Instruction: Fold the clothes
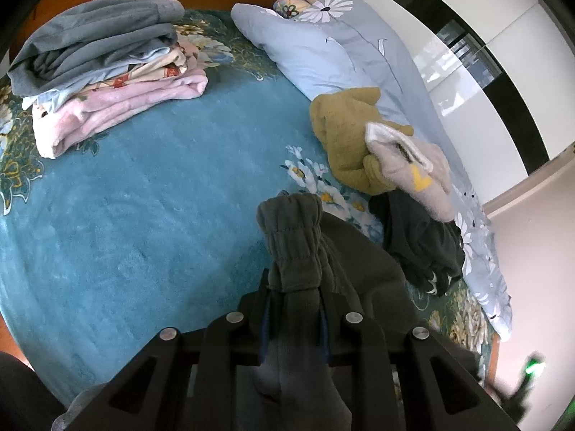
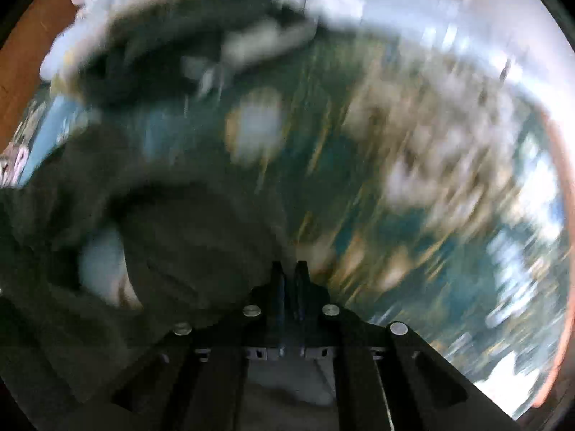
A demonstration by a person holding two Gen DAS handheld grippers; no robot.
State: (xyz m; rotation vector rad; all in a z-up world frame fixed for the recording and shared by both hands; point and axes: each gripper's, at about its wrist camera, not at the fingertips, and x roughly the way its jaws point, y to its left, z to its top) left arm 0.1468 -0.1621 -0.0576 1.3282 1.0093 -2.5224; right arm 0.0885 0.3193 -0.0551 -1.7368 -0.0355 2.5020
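Observation:
In the left wrist view my left gripper is shut on a dark grey garment; its elastic cuff stands up between the fingers and the cloth hangs back under the gripper above the teal floral bedspread. The right wrist view is heavily motion-blurred. My right gripper has its fingers pressed together with nothing visible between them. The dark grey garment lies to its left on the bedspread.
A stack of folded clothes, grey on top and pink below, lies at the far left. A heap of mustard, beige and black garments lies at the right beside a light blue quilt.

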